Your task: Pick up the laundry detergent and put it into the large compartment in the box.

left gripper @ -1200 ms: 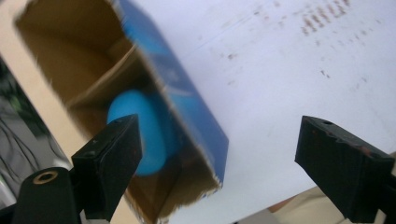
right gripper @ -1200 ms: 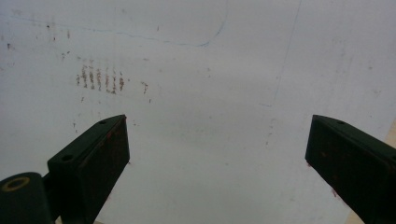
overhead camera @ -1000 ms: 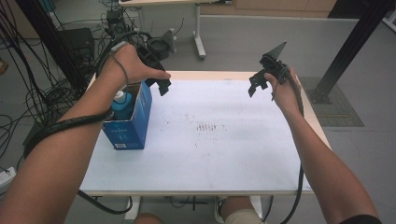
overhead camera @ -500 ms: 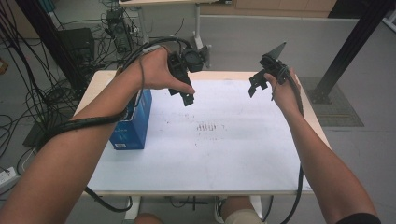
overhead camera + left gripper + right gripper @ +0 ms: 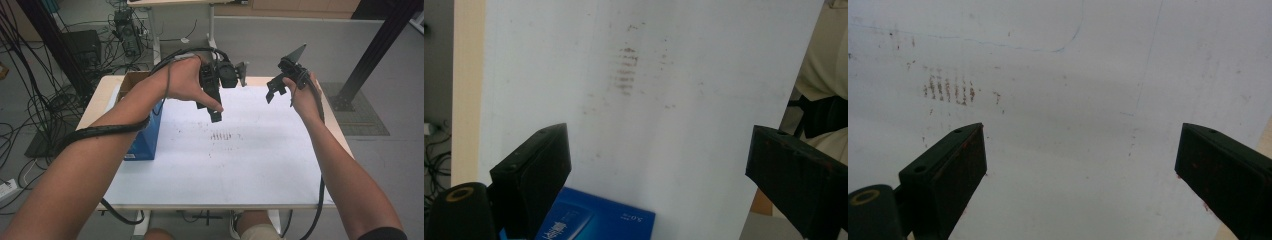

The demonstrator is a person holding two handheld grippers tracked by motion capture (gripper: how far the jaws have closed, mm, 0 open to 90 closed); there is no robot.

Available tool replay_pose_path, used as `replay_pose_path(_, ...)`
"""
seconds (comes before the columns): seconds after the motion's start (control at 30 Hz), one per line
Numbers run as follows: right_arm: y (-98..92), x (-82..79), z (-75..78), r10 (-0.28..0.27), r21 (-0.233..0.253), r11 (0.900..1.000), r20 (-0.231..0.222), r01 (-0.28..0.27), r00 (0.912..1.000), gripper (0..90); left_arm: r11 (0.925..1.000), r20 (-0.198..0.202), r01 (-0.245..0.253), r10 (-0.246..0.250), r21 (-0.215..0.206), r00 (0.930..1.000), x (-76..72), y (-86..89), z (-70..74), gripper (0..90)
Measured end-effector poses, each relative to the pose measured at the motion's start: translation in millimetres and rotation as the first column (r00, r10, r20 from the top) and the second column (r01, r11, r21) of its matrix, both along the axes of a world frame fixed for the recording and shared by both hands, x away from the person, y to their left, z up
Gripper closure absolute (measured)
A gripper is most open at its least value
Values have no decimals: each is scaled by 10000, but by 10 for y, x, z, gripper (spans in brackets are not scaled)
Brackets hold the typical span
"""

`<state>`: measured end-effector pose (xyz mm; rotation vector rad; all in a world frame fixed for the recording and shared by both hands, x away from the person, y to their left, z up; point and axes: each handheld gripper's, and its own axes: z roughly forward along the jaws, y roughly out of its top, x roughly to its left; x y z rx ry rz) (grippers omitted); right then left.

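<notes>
Left gripper (image 5: 216, 107), jaws spread and empty, hangs right of the upright blue box (image 5: 145, 142) (nearer it); right gripper (image 5: 271, 92) likewise spread.

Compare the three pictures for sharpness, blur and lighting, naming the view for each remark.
High view: even, soft light, reasonably sharp; the blue box reads clearly. Left gripper view: hazy, the box lettering smeared, the brown marks soft. Right gripper view: dimmer and greyish, marks fuzzy, fingers dark against the white sheet.
</notes>
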<state>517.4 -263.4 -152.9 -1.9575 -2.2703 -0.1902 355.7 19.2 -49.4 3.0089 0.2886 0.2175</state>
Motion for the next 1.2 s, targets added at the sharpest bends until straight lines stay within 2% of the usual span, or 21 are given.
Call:
replay_pose_path(0.33, 17, 18, -2, 30, -12, 10000, -5, -30, 10000, 64, 9989, -11, 465, -465, 10, 9989, 9, -94, 18, 112)
replay_pose_path(0.6, -4, 21, 2, -17, 4, 10000, -12, 17, 10000, 64, 9981, -138, 621, -621, 8, 9980, 29, -123, -2, 112)
replay_pose_path(0.97, -1, 11, 3, -4, -15, 10000, -16, 4, 10000, 64, 9975, -283, 693, -689, 146, 9972, 30, -149, -63, 112)
replay_pose_path(1.2, 5, -7, 17, 3, -21, 10000, 26, -3, 10000, 64, 9979, -275, 641, -638, 91, 9976, 16, -115, -47, 112)
